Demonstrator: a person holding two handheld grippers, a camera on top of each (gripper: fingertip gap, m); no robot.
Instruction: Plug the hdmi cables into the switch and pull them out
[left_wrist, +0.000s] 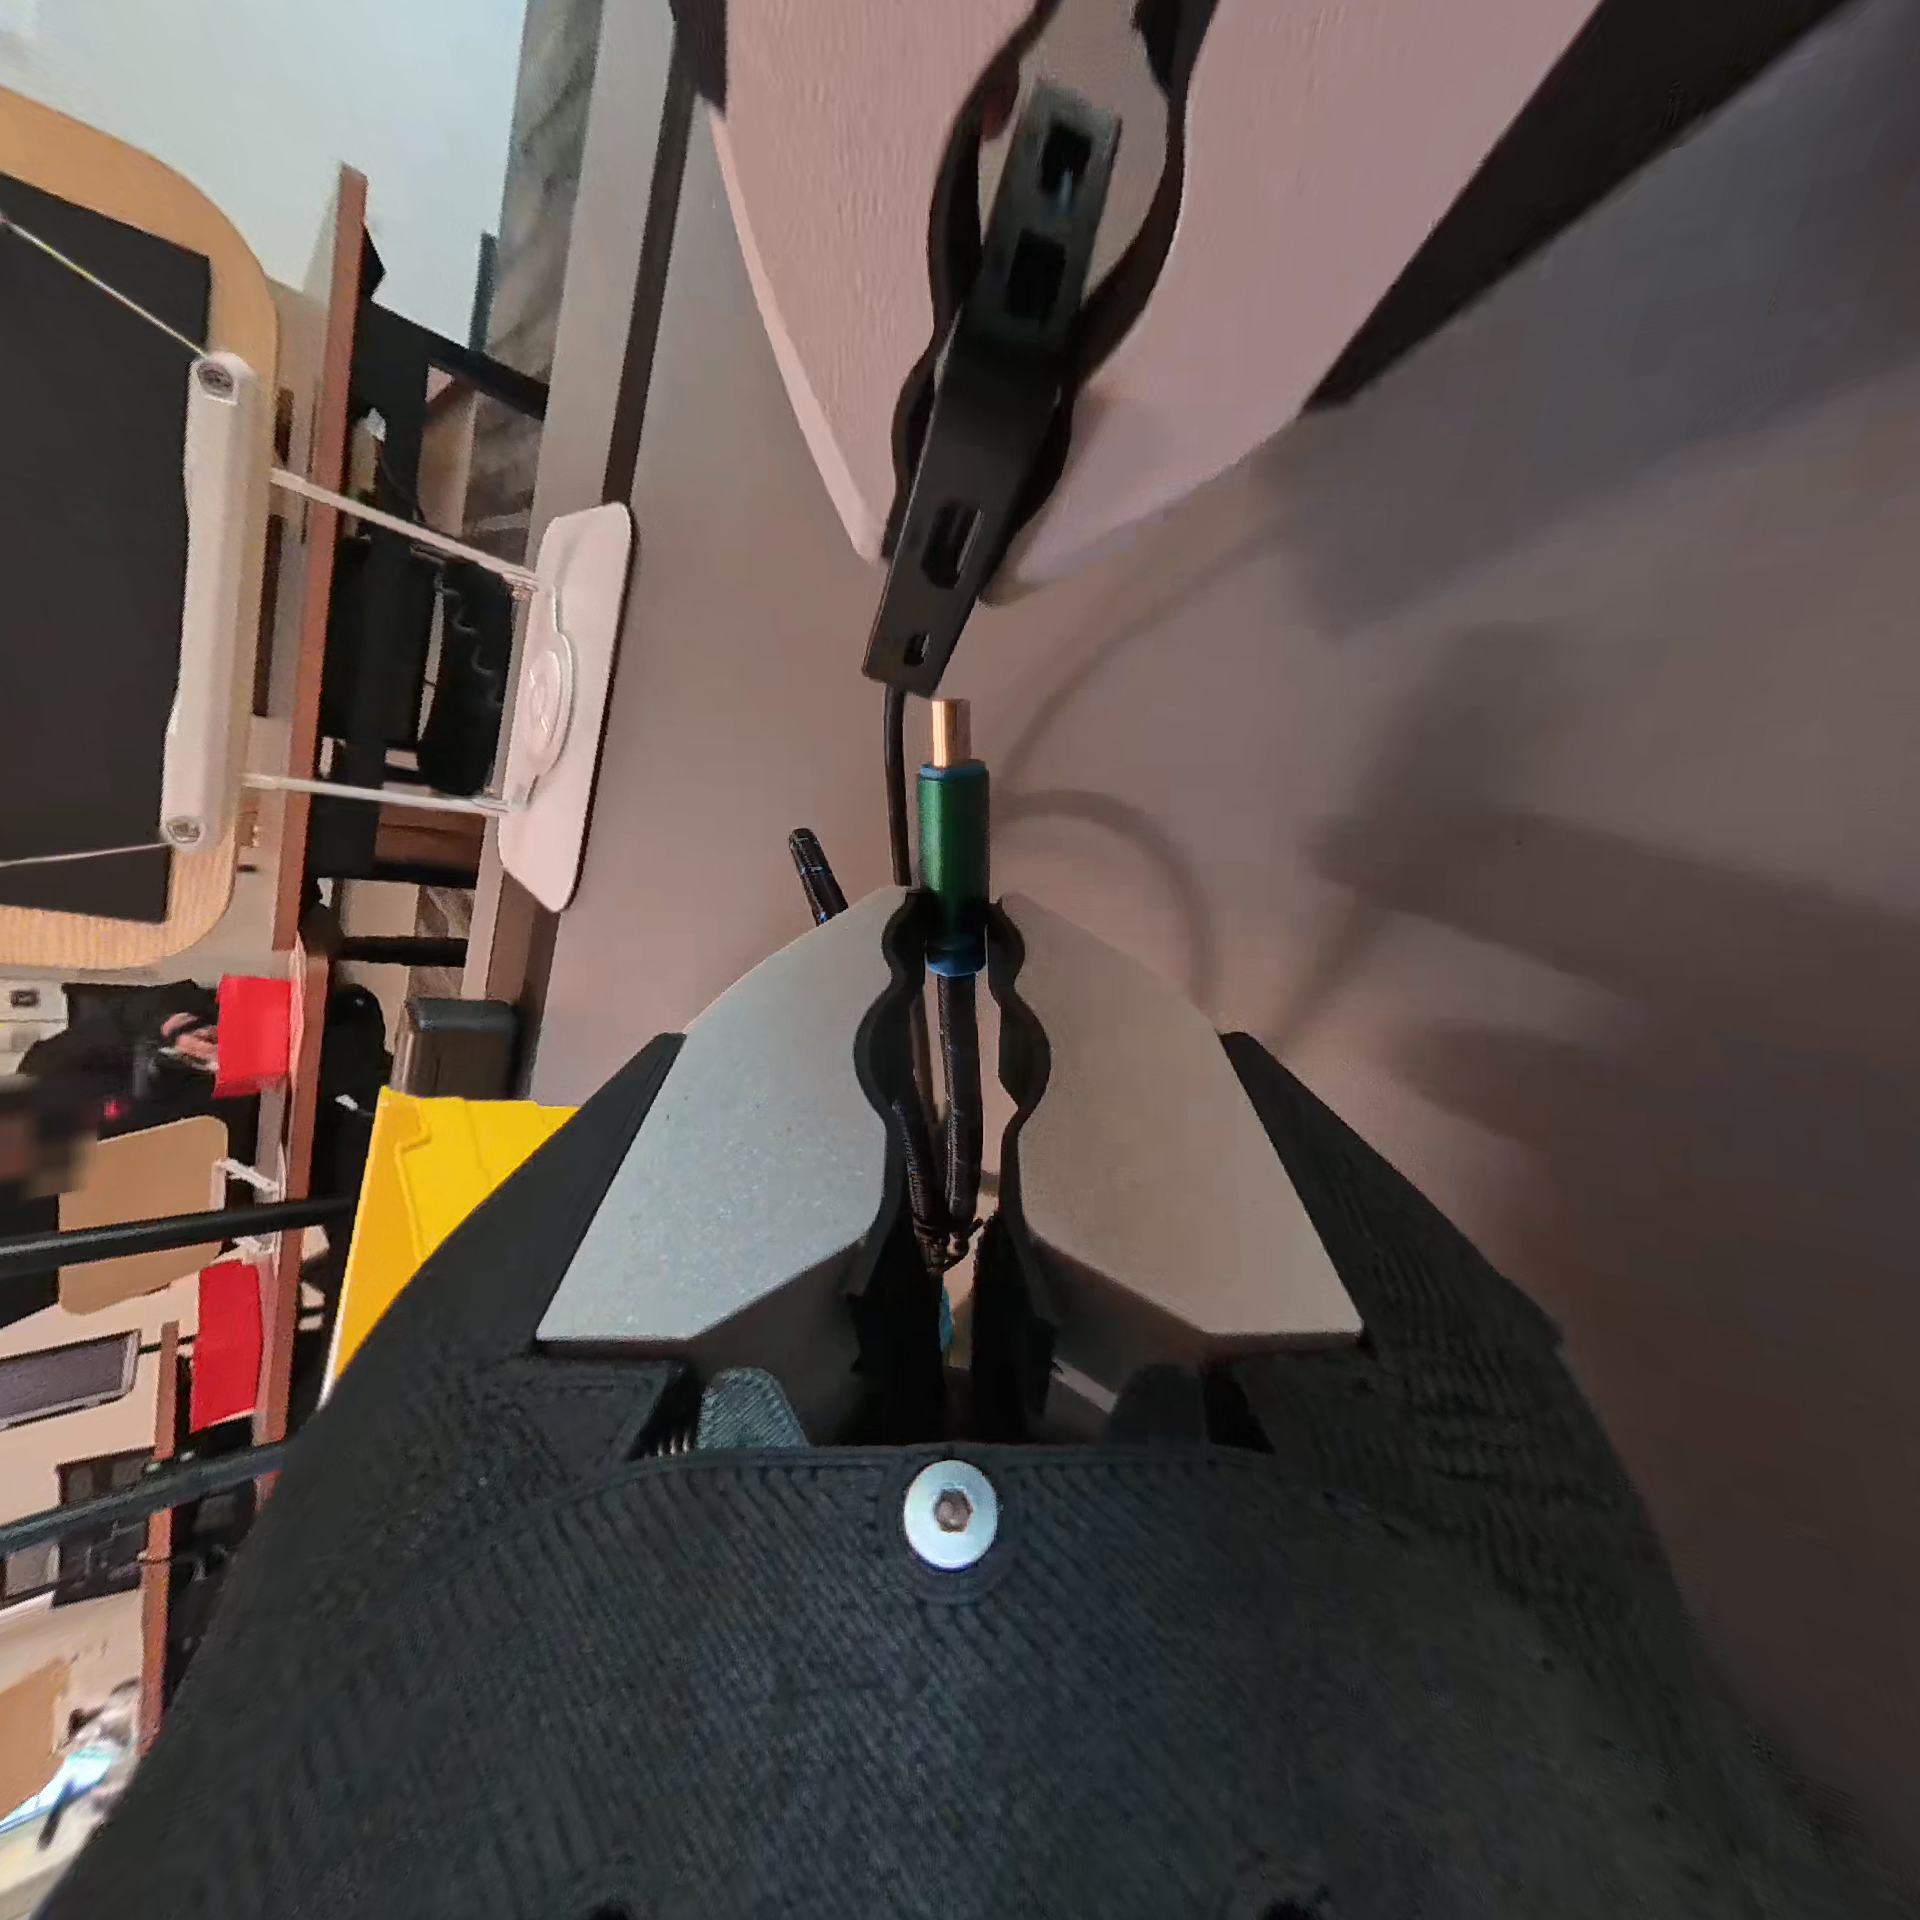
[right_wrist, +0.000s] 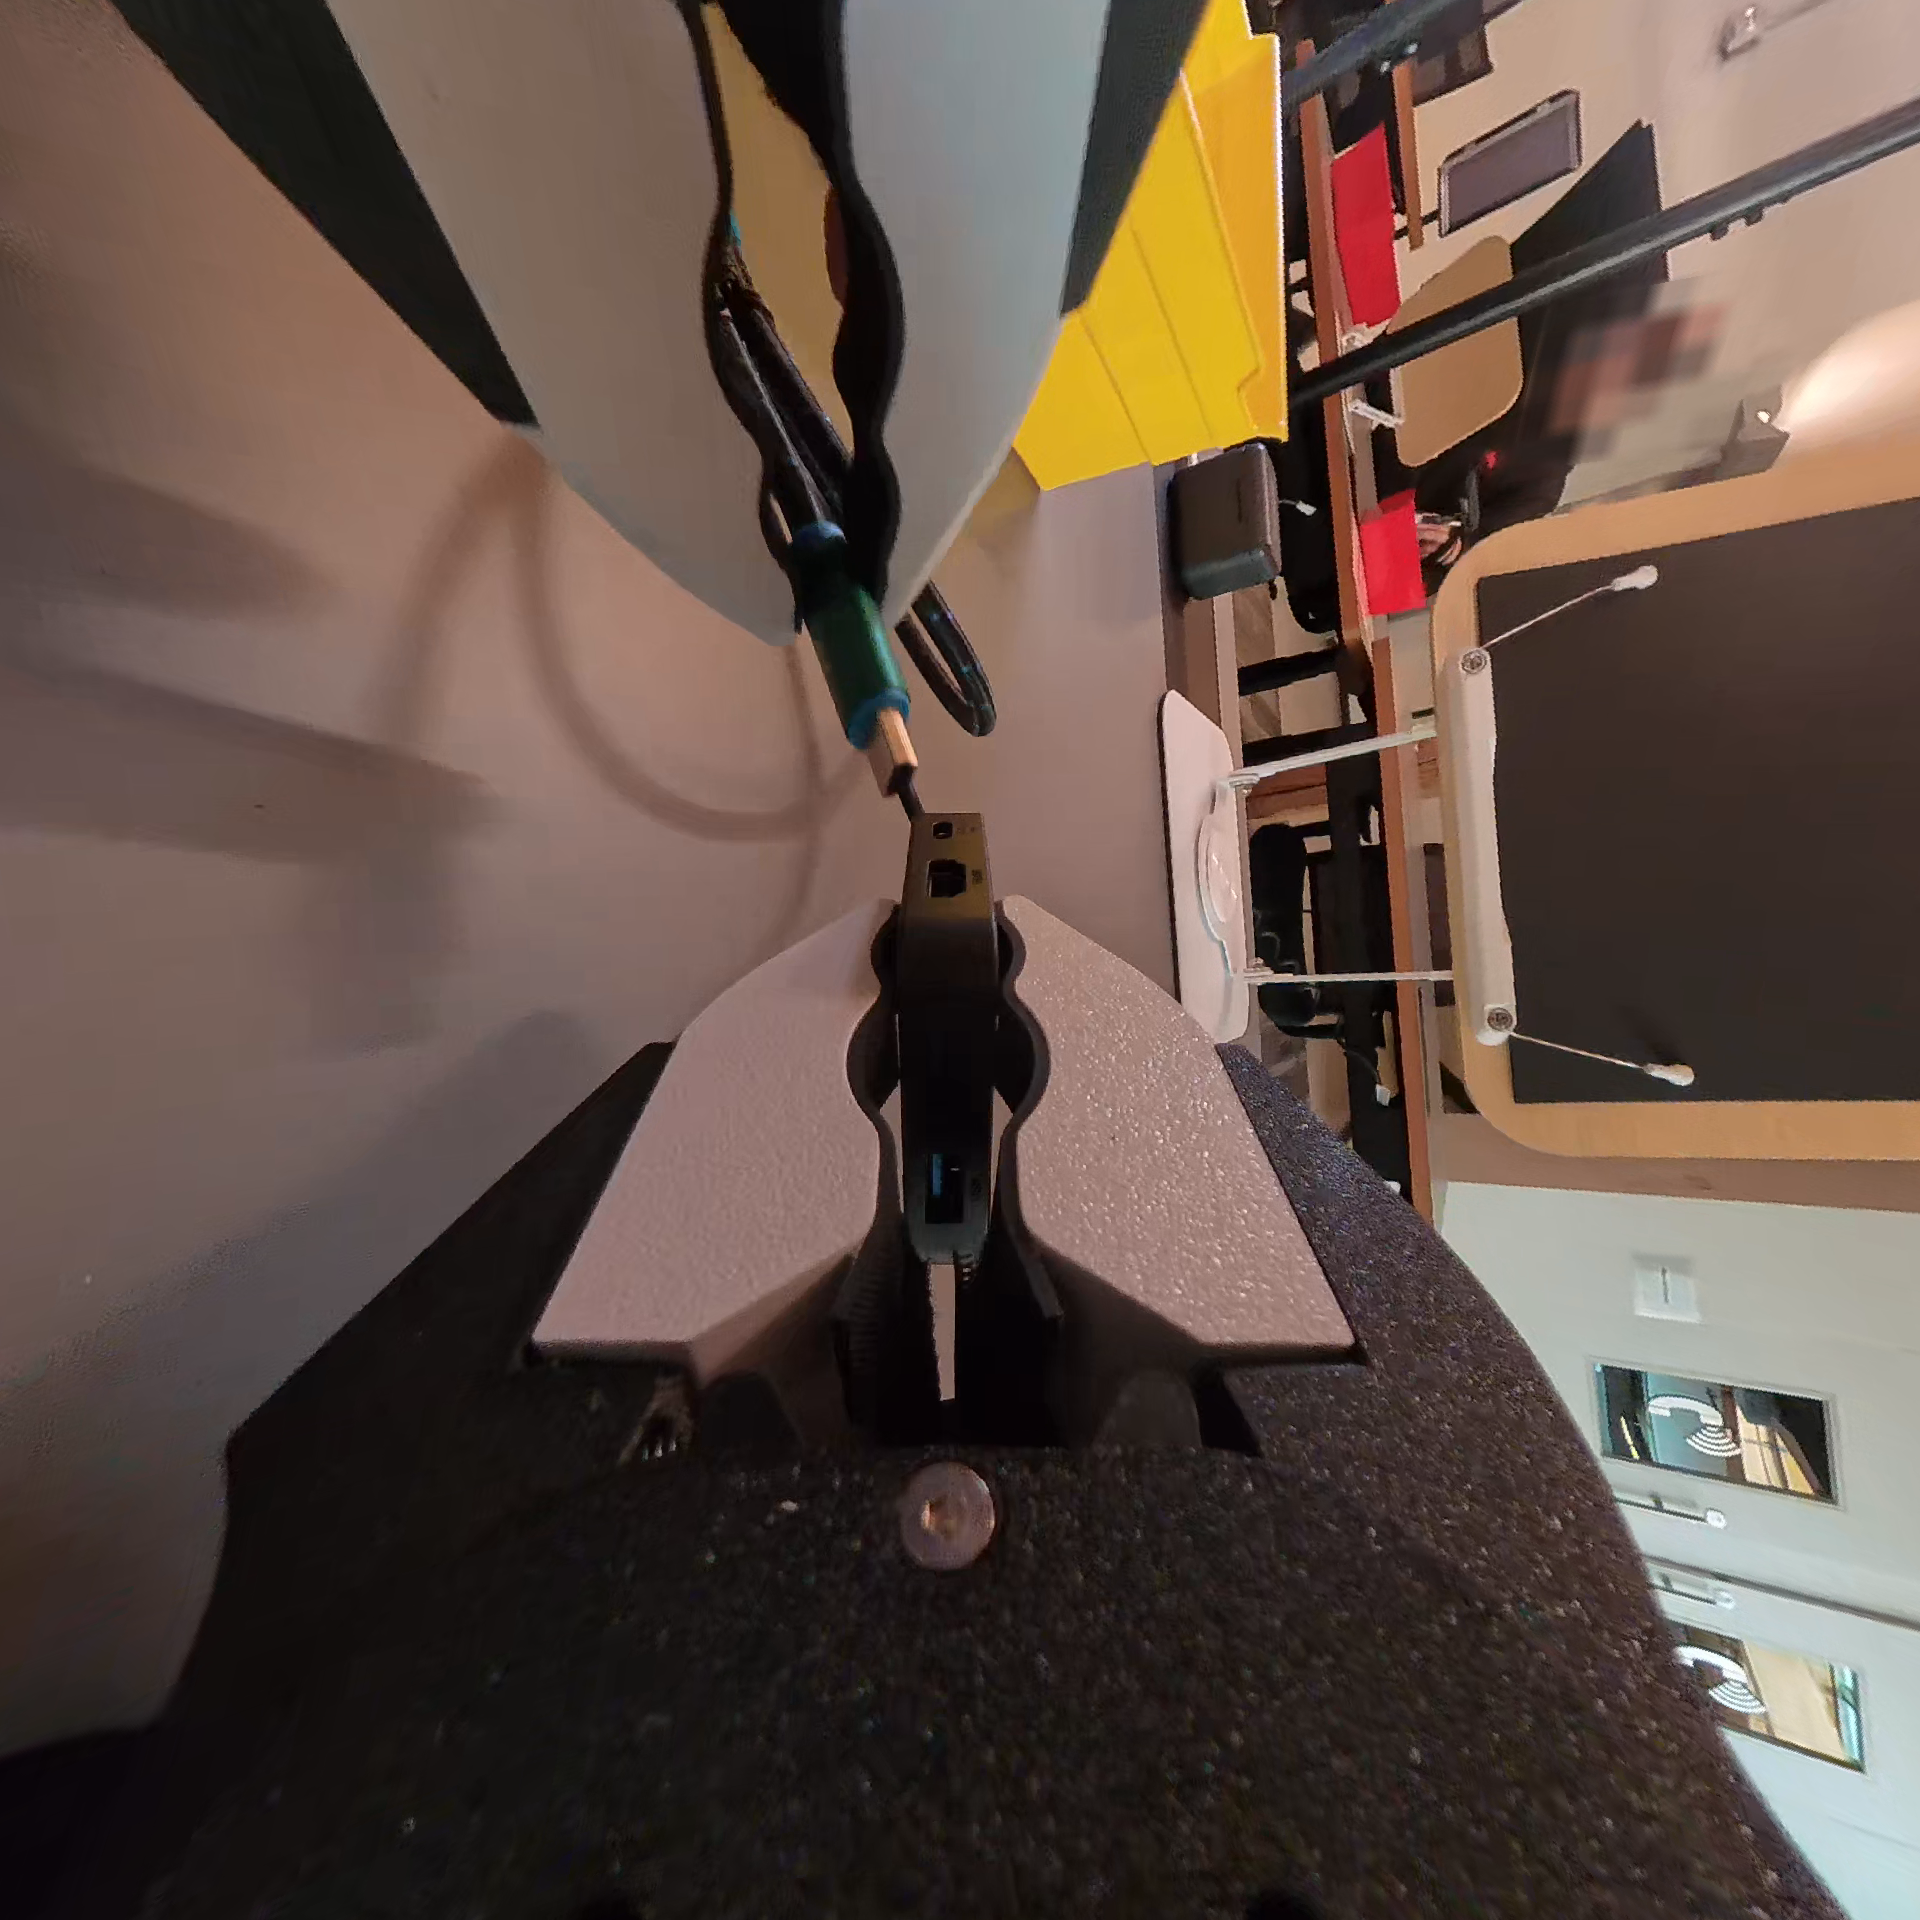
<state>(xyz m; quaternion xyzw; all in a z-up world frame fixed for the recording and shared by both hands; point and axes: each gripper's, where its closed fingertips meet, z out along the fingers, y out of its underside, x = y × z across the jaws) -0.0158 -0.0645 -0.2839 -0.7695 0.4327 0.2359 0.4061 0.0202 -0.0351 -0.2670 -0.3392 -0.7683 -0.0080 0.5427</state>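
Left claw (left_wrist: 951, 914) over grey table (left_wrist: 1455, 935), yellow bin (left_wrist: 436, 1174) beyond

Left gripper (left_wrist: 951, 914), black printed body with pale grey fingers (left_wrist: 769, 1091): jaws closed tight, clamping something at the tips. Right gripper (right_wrist: 945, 935), same build: jaws likewise closed on a load. The two face each other tip to tip, close, not touching.
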